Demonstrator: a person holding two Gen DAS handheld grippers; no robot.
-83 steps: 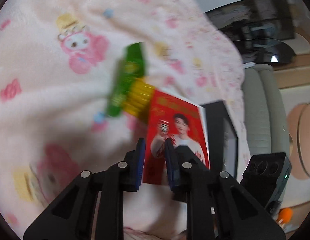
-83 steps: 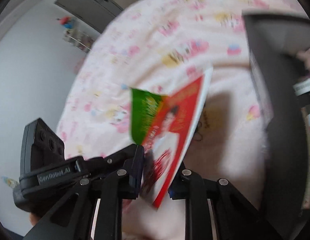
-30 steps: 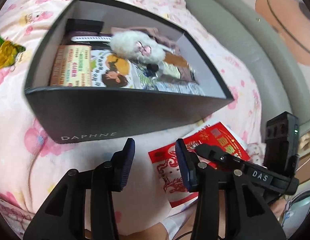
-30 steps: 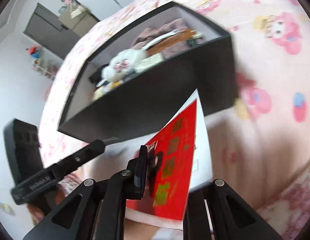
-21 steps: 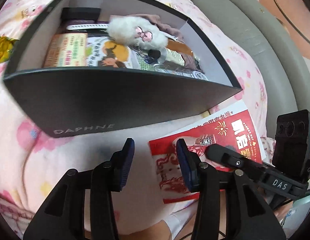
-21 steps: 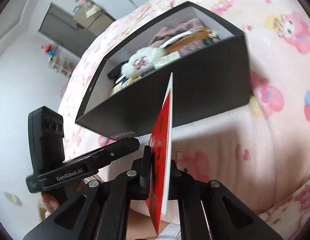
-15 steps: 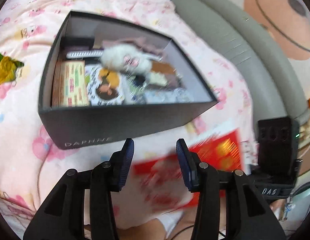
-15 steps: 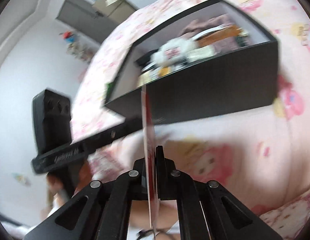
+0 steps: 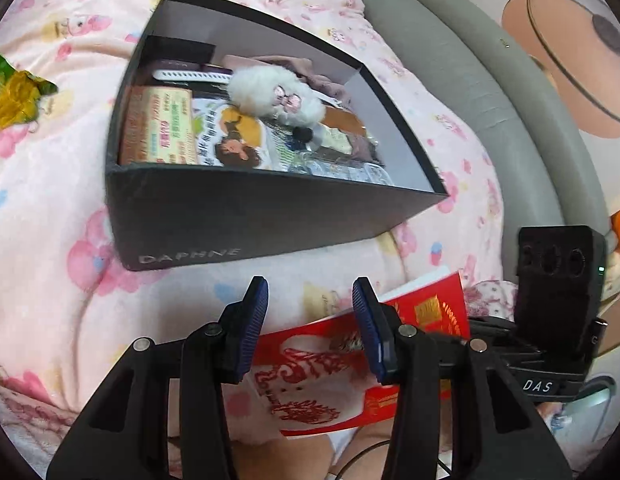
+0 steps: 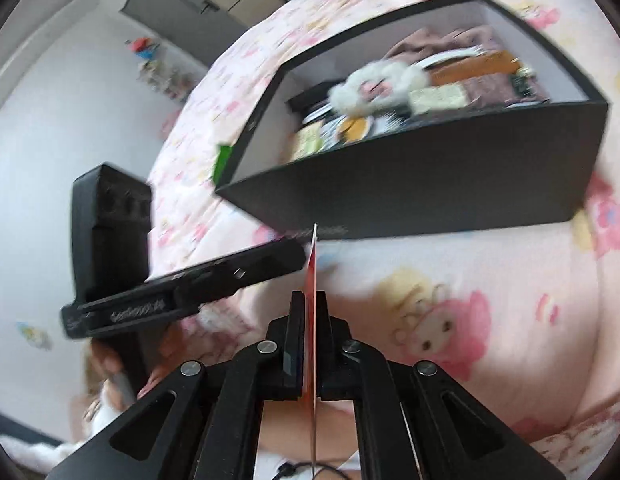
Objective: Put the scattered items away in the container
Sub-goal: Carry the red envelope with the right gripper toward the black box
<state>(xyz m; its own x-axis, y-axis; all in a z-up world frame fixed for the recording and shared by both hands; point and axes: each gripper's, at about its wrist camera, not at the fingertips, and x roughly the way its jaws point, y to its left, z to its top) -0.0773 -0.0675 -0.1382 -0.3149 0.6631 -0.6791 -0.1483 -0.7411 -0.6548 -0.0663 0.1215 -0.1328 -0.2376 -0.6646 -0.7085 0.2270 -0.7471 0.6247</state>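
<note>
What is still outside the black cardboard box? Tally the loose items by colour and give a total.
Red: 1, the red printed paper card pinched in the right gripper.
Green and yellow: 1, the crinkled green-and-yellow snack packet on the pink blanket.
Total: 2 outside the black cardboard box.

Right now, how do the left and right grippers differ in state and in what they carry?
The left gripper is open with nothing between its blue pads, while the right gripper is shut on the red booklet, seen edge-on in the right wrist view. In the left wrist view the booklet lies beneath the left gripper, below and to its right, not held by it. Both sit short of the black box, on its near side, pointing toward it over the pink blanket.
</note>
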